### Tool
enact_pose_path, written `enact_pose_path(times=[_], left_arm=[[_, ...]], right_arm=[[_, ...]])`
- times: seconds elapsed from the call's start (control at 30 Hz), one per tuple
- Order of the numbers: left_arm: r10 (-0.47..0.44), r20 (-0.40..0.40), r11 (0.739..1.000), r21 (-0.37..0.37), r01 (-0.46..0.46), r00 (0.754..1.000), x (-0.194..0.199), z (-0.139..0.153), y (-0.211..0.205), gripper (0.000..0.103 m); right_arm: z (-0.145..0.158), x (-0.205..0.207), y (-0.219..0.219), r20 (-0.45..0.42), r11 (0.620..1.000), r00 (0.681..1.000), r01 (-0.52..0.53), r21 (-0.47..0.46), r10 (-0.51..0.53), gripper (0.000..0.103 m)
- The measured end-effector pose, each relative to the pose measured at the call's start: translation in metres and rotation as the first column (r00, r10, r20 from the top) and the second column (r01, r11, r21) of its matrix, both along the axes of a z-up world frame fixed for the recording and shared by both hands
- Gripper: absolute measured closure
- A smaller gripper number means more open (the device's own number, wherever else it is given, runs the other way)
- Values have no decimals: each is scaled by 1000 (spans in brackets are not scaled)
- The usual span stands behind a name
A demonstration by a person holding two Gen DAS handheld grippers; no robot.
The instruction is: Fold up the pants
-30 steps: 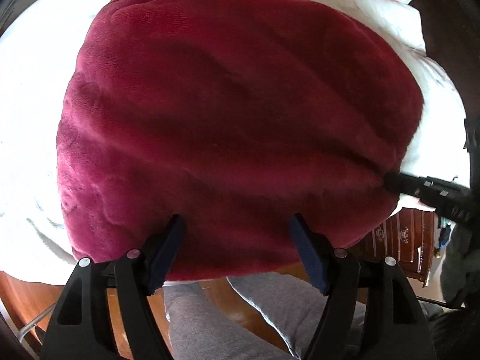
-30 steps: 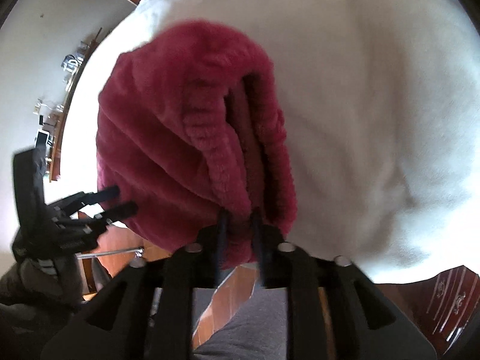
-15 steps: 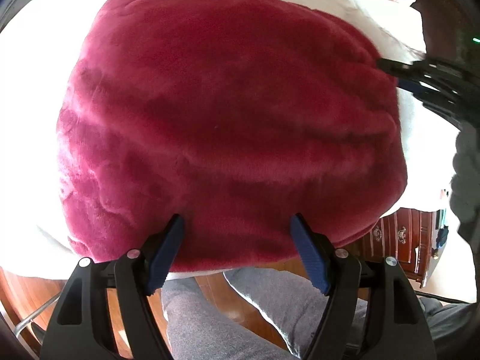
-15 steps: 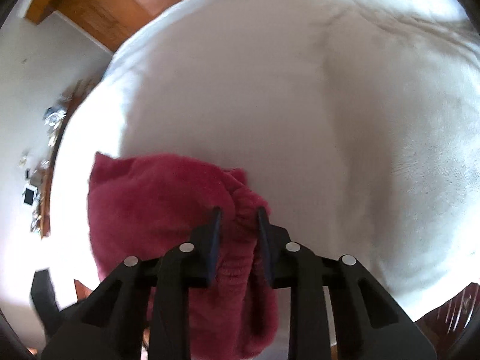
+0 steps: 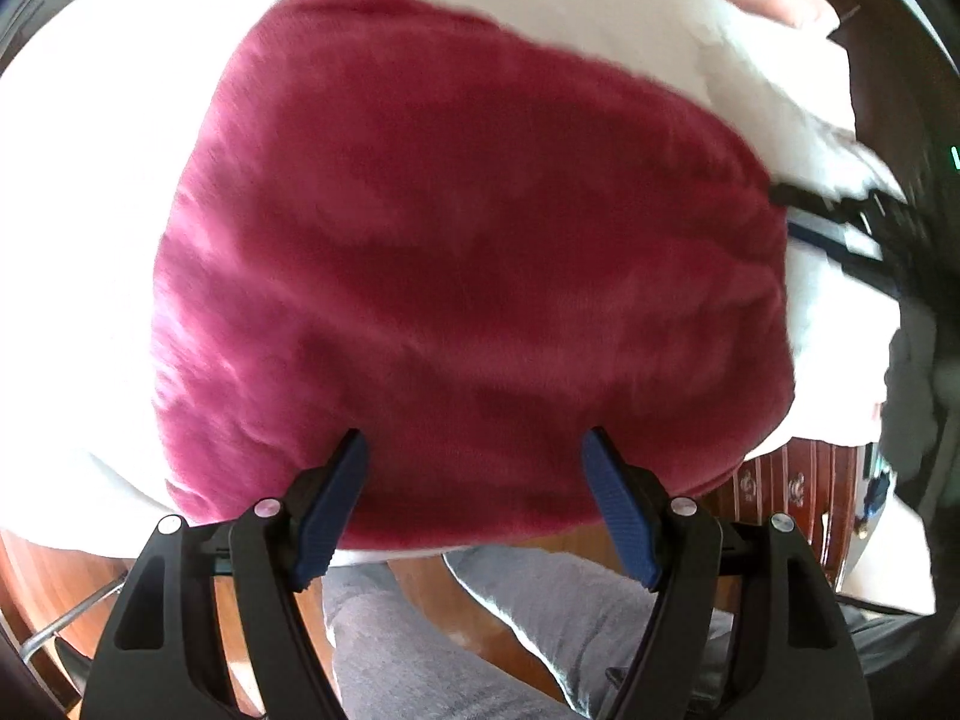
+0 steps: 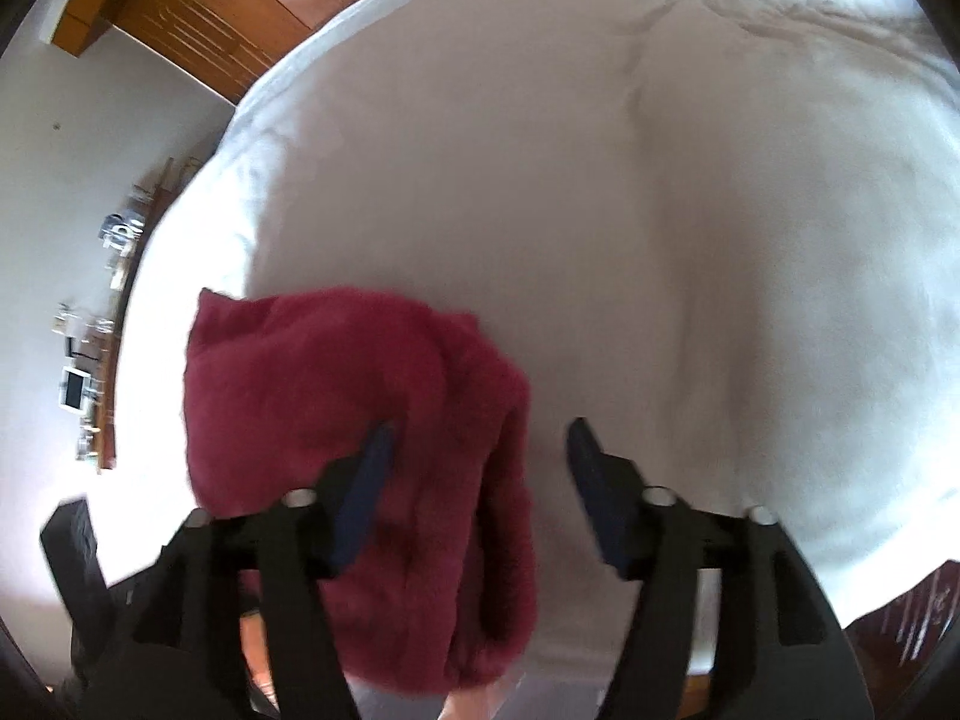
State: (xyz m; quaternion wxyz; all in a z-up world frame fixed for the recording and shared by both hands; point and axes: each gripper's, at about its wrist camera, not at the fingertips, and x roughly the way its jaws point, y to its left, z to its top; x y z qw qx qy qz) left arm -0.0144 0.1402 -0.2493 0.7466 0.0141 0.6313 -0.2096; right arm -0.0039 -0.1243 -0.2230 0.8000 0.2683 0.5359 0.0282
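Though both wrist views are smeared by motion, the layout is plain: the white bed point(image 6: 690, 240) fills most of each picture, and the crimson fleece pants point(image 5: 468, 276) lie on it as a thick folded bundle near the edge closest to the person, whose grey-clad legs point(image 5: 540, 618) show below. The main change is at the right gripper point(image 6: 477, 456). Half a second ago its jaws were pinched tight on the ribbed waistband edge; now they stand wide apart with nothing between them, one blue finger pad point(image 6: 366, 480) over the fleece and the other over bare sheet. A second ago that same edge was held up with the layers gaping toward the camera, whereas now the cloth lies in a rounded heap. I read this as the carried edge having been laid down and let go, so this fold looks finished. The left gripper point(image 5: 474, 504) is parted just as wide as in both earlier pictures, its pads at the near hem of the bundle, gripping nothing. Its view has shifted: more sheet shows on the left, and the other tool sits at the bundle's right edge, probably clear of the cloth, though blur makes that uncertain
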Motion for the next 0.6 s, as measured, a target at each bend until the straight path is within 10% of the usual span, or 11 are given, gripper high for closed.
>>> enact_pose_path(times=[0.6], left_arm=[[-28, 135, 993, 119, 11, 990, 47, 38, -2, 26]], right_arm=[[-48, -37, 31, -126, 998, 992, -29, -50, 23, 28]])
